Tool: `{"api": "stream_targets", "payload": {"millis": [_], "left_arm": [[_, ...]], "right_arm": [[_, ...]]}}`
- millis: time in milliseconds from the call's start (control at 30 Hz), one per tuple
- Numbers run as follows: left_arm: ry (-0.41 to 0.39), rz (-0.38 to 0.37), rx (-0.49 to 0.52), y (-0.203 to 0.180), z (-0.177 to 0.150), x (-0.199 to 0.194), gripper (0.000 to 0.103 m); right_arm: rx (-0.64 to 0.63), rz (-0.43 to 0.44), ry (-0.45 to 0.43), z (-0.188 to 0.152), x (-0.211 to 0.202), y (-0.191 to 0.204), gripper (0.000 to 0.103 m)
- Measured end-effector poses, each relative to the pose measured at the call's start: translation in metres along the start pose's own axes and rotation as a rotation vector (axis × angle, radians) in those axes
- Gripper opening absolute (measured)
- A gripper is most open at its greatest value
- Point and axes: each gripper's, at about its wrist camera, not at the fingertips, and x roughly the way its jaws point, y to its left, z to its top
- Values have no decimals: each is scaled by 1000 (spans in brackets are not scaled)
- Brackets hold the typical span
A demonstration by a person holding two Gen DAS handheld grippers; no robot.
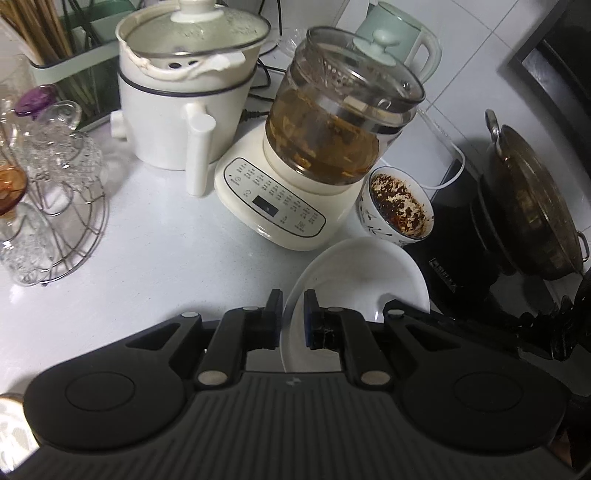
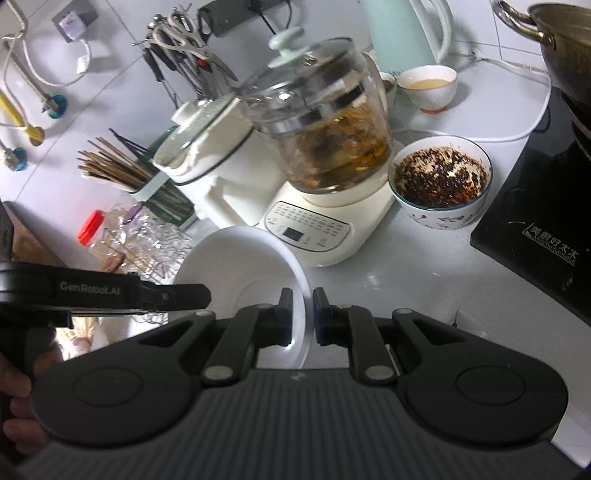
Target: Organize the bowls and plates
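Both tongs are gripping the same white plate (image 1: 354, 273), one on each side of its rim, holding it tilted above the bench (image 1: 155, 258). The left tongs (image 1: 293, 317) are clenching the rim at the plate's 9 o'clock edge in the left wrist view, pads pressing either face. The right tongs (image 2: 303, 317) are doing the same at the plate's 3 o'clock edge in the right wrist view; the left unit's black body is showing at 9 o'clock there, with fingers of the person's hand (image 2: 16, 402) wrapping its grip.

Plate is sitting clear of the bench surface, just in front of the cream kettle base (image 1: 273, 203), which is carrying a glass pot (image 1: 340, 118) of brownish liquid. At 2 o'clock from the plate in the left view, a patterned bowl (image 1: 397, 210) with dark residue is standing on the bench, just beside the kettle base. Black induction hob (image 2: 535, 221) with a metal wok (image 1: 535, 206) on it at 3 o'clock. White cooker (image 1: 177, 99) with glass lid at 11 o'clock, wire rack of glassware (image 1: 55, 192) at 9 o'clock, chopstick holder (image 2: 147, 184) behind it. A small cup (image 2: 428, 86) of pale liquid is standing at the rear, near the mint kettle (image 2: 406, 33).
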Motion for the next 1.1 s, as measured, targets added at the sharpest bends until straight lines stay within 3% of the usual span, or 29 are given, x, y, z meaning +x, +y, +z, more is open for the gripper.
{"api": "stream_targets", "payload": {"millis": [567, 1100], "left_arm": [[-71, 18, -81, 13, -33, -46, 13], [-92, 71, -234, 52, -65, -56, 13]], "right_arm": [[-86, 52, 4, -4, -26, 30, 15], [-157, 116, 116, -13, -2, 56, 15]]}}
